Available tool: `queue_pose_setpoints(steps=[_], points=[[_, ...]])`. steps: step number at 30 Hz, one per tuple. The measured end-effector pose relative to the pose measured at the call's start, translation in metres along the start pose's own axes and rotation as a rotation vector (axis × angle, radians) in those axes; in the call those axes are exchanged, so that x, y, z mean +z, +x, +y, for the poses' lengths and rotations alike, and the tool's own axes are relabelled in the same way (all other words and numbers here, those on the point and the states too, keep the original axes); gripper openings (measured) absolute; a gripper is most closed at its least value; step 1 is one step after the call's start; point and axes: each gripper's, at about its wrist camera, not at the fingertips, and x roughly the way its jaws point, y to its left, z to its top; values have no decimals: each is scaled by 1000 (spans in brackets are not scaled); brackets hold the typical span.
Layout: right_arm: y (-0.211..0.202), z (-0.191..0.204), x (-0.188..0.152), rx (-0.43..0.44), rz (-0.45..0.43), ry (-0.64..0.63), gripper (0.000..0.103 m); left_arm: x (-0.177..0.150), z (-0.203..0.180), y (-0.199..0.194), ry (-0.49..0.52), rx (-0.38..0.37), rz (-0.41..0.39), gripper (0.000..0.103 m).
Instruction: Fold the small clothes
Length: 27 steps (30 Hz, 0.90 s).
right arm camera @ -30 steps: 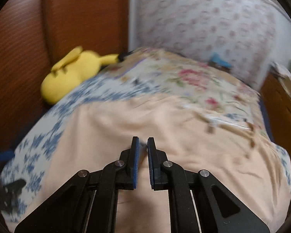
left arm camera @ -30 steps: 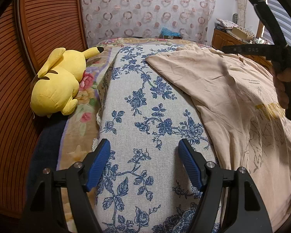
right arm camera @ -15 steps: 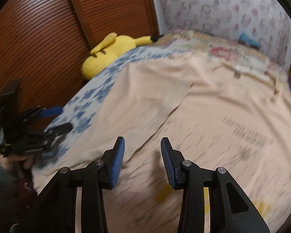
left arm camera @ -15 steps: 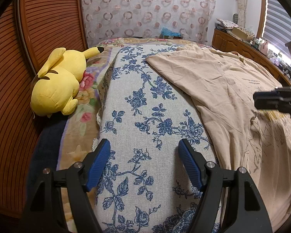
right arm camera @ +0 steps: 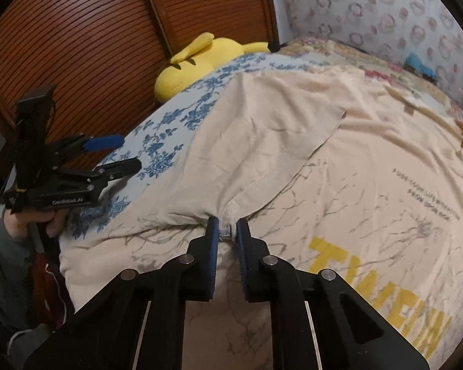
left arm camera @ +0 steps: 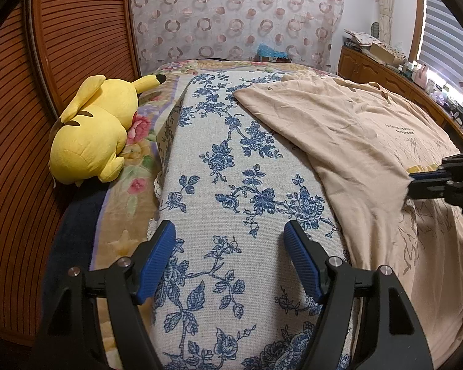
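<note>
A beige T-shirt with yellow letters and a tree drawing lies spread on the bed. Its left sleeve is folded in over the body. My right gripper has its jaws closing, and the sleeve's hem is bunched and pinched between the blue pads. In the left wrist view that gripper reaches in from the right edge onto the shirt. My left gripper hovers open over the blue floral cloth, left of the shirt, with nothing between its fingers.
A blue floral cloth covers the bed's left part. A yellow plush toy lies by the wooden slatted doors. A wooden dresser with clutter stands at the right. A hand holds the left gripper.
My right gripper swung down across the shirt, opened, then closed on the sleeve hem. The left gripper stayed where it was, open.
</note>
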Motion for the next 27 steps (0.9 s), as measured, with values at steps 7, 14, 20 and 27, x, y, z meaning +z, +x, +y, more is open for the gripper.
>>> queue_pose_setpoints(steps=[7,14,20,27], points=[[-24,-3,-13,-74,-53,-25,26,0,1,0,0,3,0,73],[-54,-21,-30,-130,-102,-1,42,4,-1,-2,31,57,-1,73],[-87,-63,-66,-275,-103,18,55,22,-37,-24,46,-15,-63,73],[-139,-124,-114,-385,-125,150,58,51,-115,-22,130,-200,-68,73]])
